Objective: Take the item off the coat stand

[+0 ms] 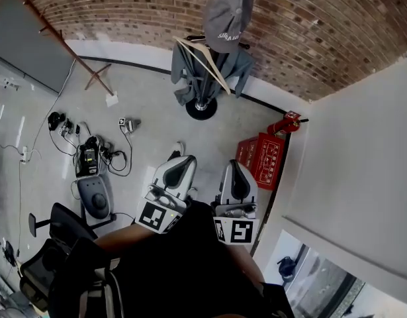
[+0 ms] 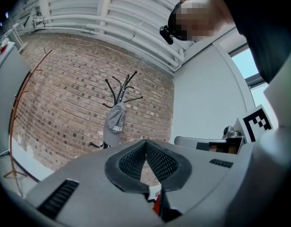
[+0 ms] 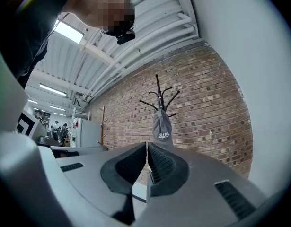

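Grey cap (image 1: pixel 227 12) is being left hanging on the coat stand (image 1: pixel 202 108) at twelve o'clock, well apart from both claws. Left gripper (image 1: pixel 185 160) and right gripper (image 1: pixel 233 165) are being held pressed together, empty; the removal is not yet being attempted.

coat stand (image 1: pixel 201 108) at brick wall (image 1: pixel 137 12) | grey cap (image 1: pixel 228 15) on top, grey garment (image 1: pixel 187 71) and wooden hanger (image 1: pixel 208 61) lower | left gripper (image 1: pixel 184 160), right gripper (image 1: pixel 233 165) side by side, well apart from stand | red crate (image 1: pixel 263 158) right
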Tool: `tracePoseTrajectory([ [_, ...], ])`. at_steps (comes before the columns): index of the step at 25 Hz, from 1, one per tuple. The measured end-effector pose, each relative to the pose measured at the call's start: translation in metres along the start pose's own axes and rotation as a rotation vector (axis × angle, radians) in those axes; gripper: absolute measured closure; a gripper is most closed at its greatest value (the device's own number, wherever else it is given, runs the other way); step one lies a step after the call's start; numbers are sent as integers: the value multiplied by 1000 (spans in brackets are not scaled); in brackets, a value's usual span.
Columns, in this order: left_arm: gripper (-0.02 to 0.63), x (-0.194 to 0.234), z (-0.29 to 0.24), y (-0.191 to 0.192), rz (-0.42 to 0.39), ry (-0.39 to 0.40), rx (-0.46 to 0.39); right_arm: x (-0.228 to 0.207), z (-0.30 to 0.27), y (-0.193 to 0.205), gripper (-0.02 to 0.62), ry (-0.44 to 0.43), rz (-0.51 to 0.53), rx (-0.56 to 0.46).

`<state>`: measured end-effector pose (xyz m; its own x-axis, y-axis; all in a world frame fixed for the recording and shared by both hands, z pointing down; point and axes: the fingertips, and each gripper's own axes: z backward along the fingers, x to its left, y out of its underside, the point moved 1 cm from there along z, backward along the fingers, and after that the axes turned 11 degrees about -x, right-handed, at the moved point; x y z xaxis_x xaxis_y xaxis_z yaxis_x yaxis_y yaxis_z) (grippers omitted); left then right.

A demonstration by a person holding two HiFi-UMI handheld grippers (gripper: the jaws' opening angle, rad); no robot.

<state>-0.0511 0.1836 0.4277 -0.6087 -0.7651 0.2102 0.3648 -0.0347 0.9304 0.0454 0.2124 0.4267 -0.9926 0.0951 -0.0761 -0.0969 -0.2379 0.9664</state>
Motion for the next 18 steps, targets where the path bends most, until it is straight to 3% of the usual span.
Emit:
tracePoseTrajectory([
  [4,588,14,-36,1,13,56,3,-11,-41,0,572,21,4,2],
  [12,588,79,-112,-6,109,76,3,-25,-139,1,572,35,42,-14],
  [18,588,129,-153,-11,51,132,-22,-26,-202,7,571,72,62,-25],
])
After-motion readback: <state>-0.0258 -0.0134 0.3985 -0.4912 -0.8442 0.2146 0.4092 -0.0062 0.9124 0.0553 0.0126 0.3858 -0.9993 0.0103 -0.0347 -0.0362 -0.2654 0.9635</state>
